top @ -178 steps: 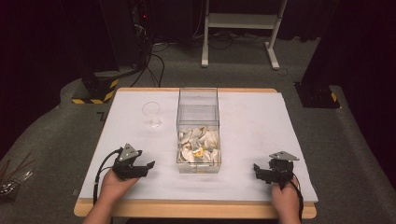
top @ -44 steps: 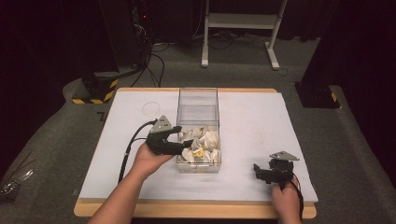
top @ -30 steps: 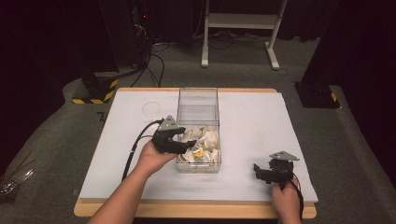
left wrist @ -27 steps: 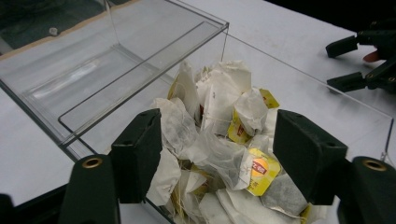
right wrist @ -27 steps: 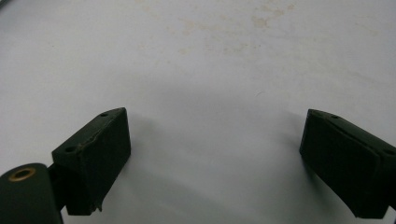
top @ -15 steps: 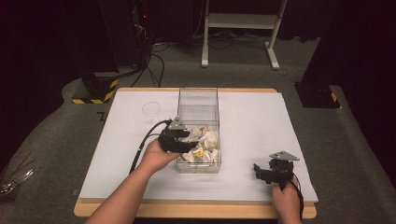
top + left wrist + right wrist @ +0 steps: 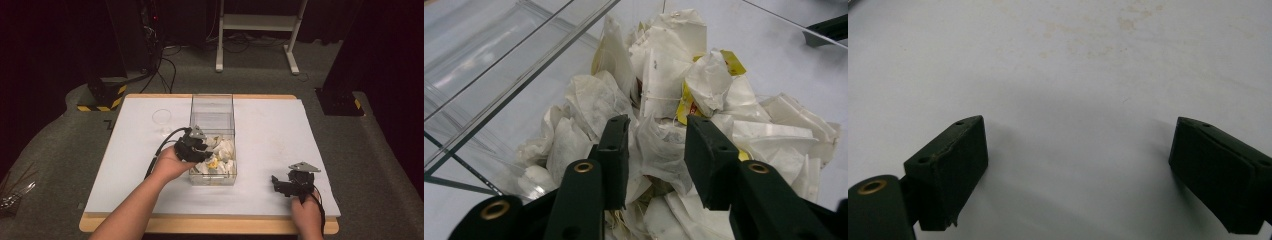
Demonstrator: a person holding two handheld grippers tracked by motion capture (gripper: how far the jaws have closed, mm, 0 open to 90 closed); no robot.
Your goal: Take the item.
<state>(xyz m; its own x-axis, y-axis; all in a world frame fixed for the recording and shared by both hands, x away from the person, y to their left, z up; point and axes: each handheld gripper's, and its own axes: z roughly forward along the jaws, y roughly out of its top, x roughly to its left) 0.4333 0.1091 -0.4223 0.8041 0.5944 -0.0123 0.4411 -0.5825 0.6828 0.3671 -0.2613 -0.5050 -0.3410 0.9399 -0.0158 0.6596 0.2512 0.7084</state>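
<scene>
A clear plastic box [image 7: 212, 100] stands mid-table, its near end piled with white tea bags [image 7: 223, 150], some with yellow tags. My left gripper [image 7: 206, 146] reaches over the box's left wall into that pile. In the left gripper view, the jaws of the left gripper [image 7: 656, 131] stand partly apart, open, with a crumpled tea bag [image 7: 659, 147] lying between them. My right gripper [image 7: 278, 185] rests near the front right of the white table [image 7: 280, 130]. Seen in the right gripper view, the right gripper [image 7: 1078, 132] is wide open over bare table top.
A small clear glass [image 7: 161, 118] stands to the left of the box. The far half of the box holds nothing. Faint brownish stains [image 7: 1083, 30] mark the table ahead of the right gripper. Dark floor and stands surround the table.
My left gripper has travelled from the table's front left up and right, over the box wall and down into the tea bags. The right gripper has stayed put.
</scene>
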